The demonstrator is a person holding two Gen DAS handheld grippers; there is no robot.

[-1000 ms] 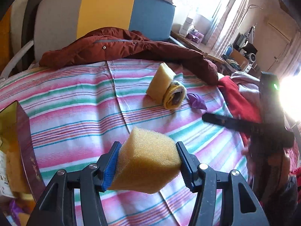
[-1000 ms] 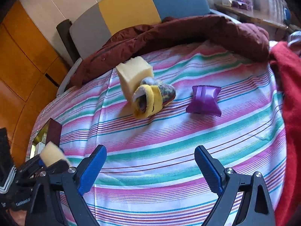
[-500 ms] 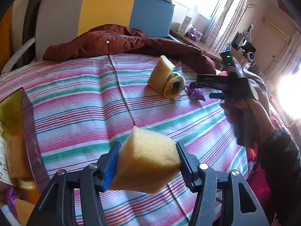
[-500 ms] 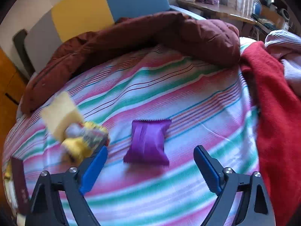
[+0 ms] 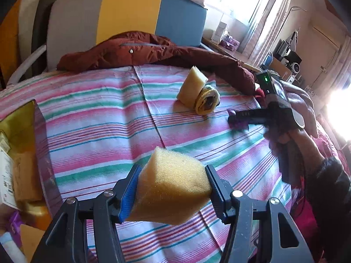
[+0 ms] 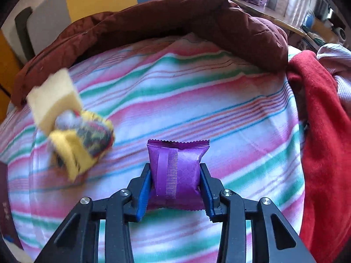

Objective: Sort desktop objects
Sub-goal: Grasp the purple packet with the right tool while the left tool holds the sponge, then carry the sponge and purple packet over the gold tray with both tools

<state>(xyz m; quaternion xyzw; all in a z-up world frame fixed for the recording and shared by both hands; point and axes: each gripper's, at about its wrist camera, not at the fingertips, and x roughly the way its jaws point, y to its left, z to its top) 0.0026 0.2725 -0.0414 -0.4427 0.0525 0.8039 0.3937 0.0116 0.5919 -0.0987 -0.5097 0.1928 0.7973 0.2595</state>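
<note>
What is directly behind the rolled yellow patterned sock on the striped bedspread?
A pale yellow sponge block stands against the back of the rolled yellow patterned sock, touching it. The contact side is hidden; the sock's interior looks dark.

The left wrist view looks from low and far back across the striped bedspread (image 5: 98,118) toward the headboard (image 5: 127,15), while the right wrist view sits closer in, both sharing the maroon jacket (image 5: 153,52) and leaning sponge (image 5: 193,85).
</note>
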